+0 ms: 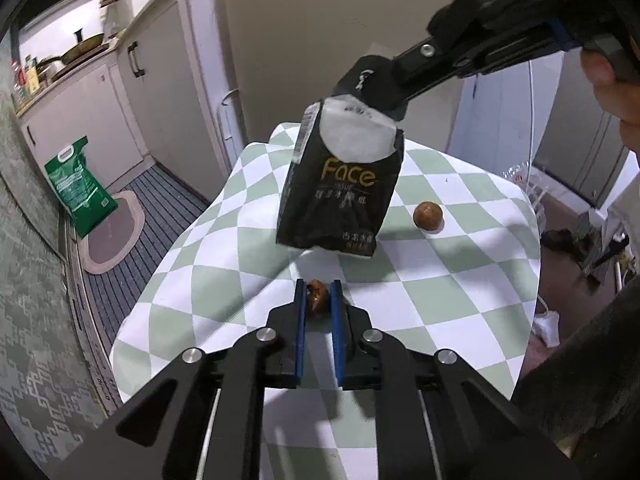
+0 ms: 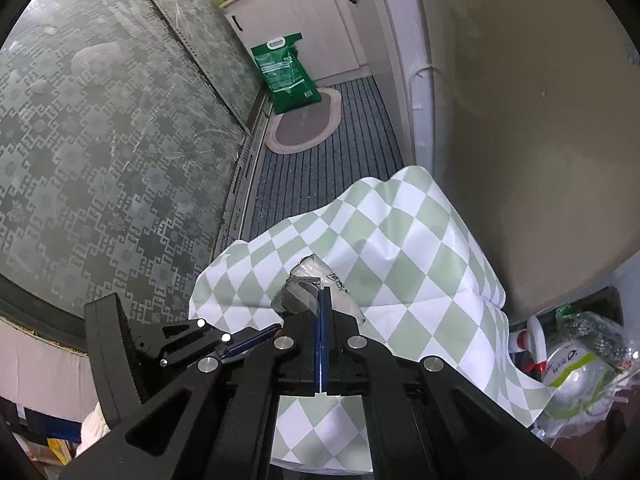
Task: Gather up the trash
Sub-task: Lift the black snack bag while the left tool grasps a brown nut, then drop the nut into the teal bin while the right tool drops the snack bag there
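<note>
The left gripper (image 1: 318, 296) points down at the tabletop (image 1: 420, 300), which wears a green-and-white checked cloth. Its jaws are pinched on a small brown nut shell (image 1: 317, 297) that sits between the 2 blue pads, right at their tips. Above the shell, clear of the cloth, hangs a black tissue packet (image 1: 338, 196). The right gripper (image 2: 322, 300) has its jaws pressed together on the packet's top edge, beside the white opening flap, so the packet dangles below them. A round brown nut (image 1: 427, 217) lies on the cloth to the right of the packet, well apart from both pairs of jaws.
</note>
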